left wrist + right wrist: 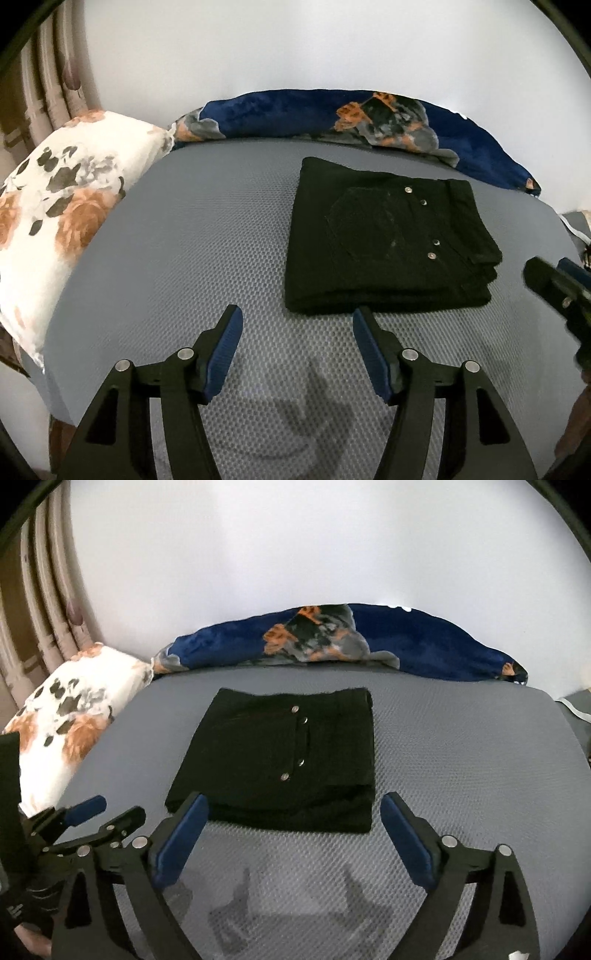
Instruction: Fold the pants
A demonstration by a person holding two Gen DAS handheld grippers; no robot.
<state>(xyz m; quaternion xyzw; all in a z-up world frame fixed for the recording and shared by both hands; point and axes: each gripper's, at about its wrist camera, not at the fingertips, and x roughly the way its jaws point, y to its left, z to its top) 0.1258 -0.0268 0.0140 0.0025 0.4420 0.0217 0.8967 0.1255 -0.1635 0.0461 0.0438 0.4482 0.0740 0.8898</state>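
Observation:
Black pants (388, 240) lie folded into a compact rectangle on the grey bed; the back pocket and several metal rivets face up. They also show in the right wrist view (280, 760). My left gripper (297, 319) is open and empty, just in front of the stack's near left edge. My right gripper (295, 805) is open and empty, its fingers straddling the stack's near edge without touching it. The right gripper also shows at the right edge of the left wrist view (554, 284), and the left gripper at the lower left of the right wrist view (107, 818).
The grey textured mattress (184, 258) fills the foreground. A floral white pillow (55, 206) lies at the left. A blue patterned blanket (332, 114) is bunched along the far edge against a white wall. Curtains (48, 74) hang at far left.

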